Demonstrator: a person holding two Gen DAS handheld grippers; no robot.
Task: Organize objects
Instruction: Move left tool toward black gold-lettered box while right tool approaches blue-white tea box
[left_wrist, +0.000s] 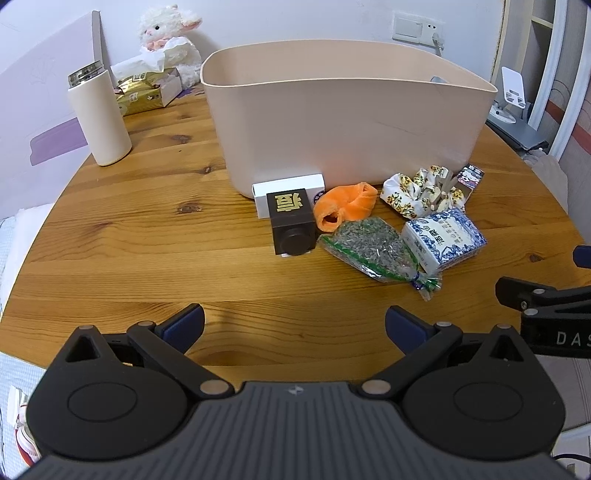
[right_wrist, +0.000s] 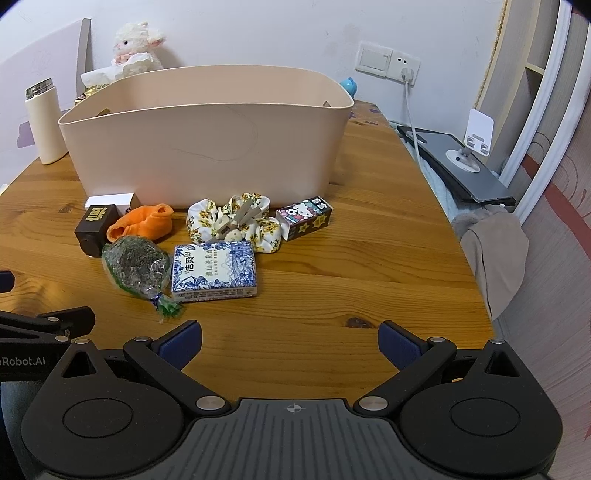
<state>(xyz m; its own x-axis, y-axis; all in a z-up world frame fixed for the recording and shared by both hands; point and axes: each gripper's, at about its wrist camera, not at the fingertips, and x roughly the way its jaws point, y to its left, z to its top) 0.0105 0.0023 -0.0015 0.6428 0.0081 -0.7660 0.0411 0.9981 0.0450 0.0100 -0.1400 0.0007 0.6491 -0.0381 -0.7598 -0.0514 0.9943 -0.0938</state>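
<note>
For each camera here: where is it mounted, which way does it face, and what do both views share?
Left wrist: sits on the left gripper, open, facing the beige bin; the right gripper's tip shows at right.
Right wrist: sits on the right gripper, open, facing the same bin; the left gripper's tip shows at left.
Shared: bin, orange cloth, blue-and-white box.

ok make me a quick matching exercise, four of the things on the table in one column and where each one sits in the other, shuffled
Things:
1. white bottle
2. orange sock
3. blue-and-white tissue pack
4. cartoon carton

Places:
A. at the right end of the clutter, beside the floral cloth
B. standing apart, left of the beige bin
C. nearest the grippers, beside the bag of dried herbs
D. between the dark brown box and the floral cloth

Pairs: 1-B, 2-D, 3-C, 4-A
</note>
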